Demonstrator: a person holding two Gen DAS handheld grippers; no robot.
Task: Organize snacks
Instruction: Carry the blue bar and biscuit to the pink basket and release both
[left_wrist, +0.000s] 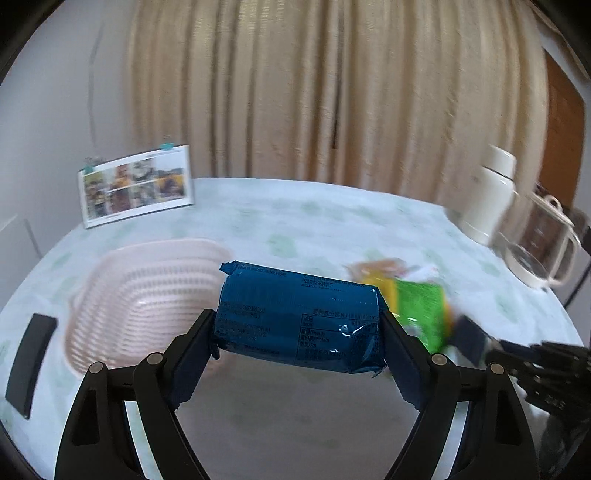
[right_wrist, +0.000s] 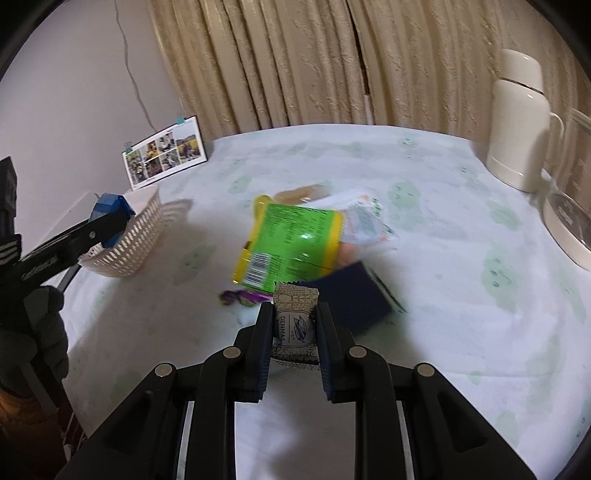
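A: The left gripper (left_wrist: 297, 332) clamps the blue packet (left_wrist: 299, 317) by its ends, above the tabletop (left_wrist: 332, 214) beside the pink basket (left_wrist: 147, 295).

B: The right gripper (right_wrist: 293, 325) pinches a small wrapped snack (right_wrist: 295, 325). The glossy blue wrapper could slip, dropping short of the basket.

In your left wrist view the basket (left_wrist: 147, 295) sits lower left on the table (left_wrist: 295, 221), the snack pile (left_wrist: 413, 295) to its right, the photo card (left_wrist: 136, 184) behind it upper left, the flask (left_wrist: 487, 195) far right.
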